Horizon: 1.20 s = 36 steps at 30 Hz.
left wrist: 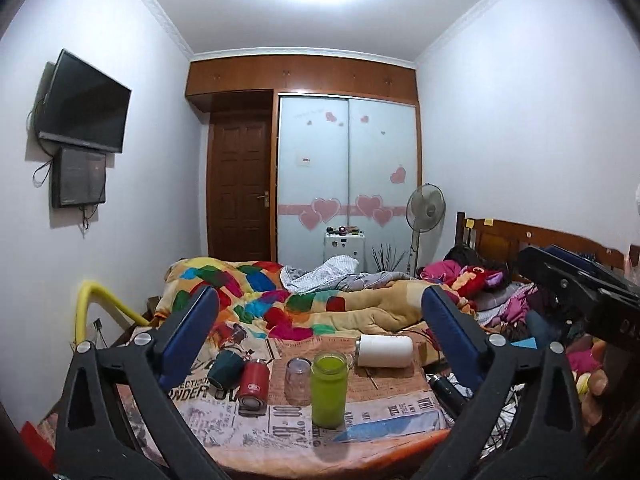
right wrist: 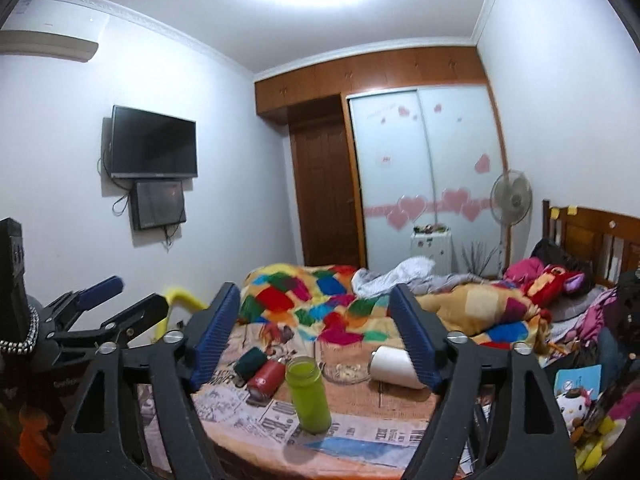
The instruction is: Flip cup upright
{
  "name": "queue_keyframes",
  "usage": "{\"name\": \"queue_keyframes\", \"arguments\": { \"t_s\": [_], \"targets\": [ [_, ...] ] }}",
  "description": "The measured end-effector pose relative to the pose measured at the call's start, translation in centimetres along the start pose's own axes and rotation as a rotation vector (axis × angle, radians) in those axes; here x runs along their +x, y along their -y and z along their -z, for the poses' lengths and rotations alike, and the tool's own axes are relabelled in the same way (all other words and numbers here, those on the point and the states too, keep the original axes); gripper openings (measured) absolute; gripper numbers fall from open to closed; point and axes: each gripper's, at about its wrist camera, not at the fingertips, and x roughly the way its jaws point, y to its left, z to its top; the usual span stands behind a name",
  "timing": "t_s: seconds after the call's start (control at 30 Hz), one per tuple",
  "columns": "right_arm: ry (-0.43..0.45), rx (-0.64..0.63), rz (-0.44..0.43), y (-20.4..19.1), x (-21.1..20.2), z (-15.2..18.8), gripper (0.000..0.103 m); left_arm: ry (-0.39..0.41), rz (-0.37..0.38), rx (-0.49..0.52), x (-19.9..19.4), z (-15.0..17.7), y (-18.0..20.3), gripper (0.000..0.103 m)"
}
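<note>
White and lying on its side, the cup (left wrist: 385, 351) rests toward the far right of the table (left wrist: 400, 390), its metal-rimmed mouth pointing left. From the right wrist view the same white cup (right wrist: 394, 367) sits partly behind the right-hand finger of that gripper. Nearer the front, a green bottle (left wrist: 329, 389) stands upright on a sheet of newspaper (left wrist: 396, 408), with a clear glass jar (left wrist: 298, 380) upright just beside it on the left. Further left, a red cup (left wrist: 253, 384) lies tipped over, and a dark green mug (left wrist: 226, 369) lies on its side next to it, the two close together.

The left gripper (left wrist: 320, 316) hangs above the near edge of the table with its blue-padded fingers (left wrist: 192, 336) spread wide and nothing between them; the cups and bottle show through the gap. The right gripper (right wrist: 316, 320) is likewise spread wide and holds nothing, its blue fingers (right wrist: 216, 336) framing the green bottle (right wrist: 308, 394) and the red cup (right wrist: 267, 378).

Behind the table lies a bed (left wrist: 372, 312) covered by a patchwork quilt (left wrist: 256, 284) of bright blocks and a rumpled grey sheet (left wrist: 328, 272). A standing fan (left wrist: 425, 208) is near the headboard, a sliding wardrobe (left wrist: 348, 172) with pink hearts fills the back wall beside a brown door (left wrist: 240, 188), and a television (left wrist: 84, 102) hangs on the left wall.
</note>
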Motion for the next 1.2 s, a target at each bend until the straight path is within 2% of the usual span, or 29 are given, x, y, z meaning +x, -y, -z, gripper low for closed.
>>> {"name": "queue_keyframes", "arguments": {
  "t_s": [0.1, 0.2, 1.2],
  "targets": [
    [0.008, 0.0, 0.029, -0.2, -0.3, 0.3, 0.095, -0.001, -0.022, -0.01, -0.5, 0.3, -0.1, 0.102],
    [0.009, -0.004, 0.054, -0.3, -0.3, 0.5, 0.103, 0.004, -0.04, -0.016, -1.0, 0.7, -0.1, 0.103],
    [-0.044, -0.039, 0.044, -0.8, -1.2, 1.6, 0.103, -0.005, -0.052, -0.007, -0.9, 1.3, 0.6, 0.103]
  ]
}}
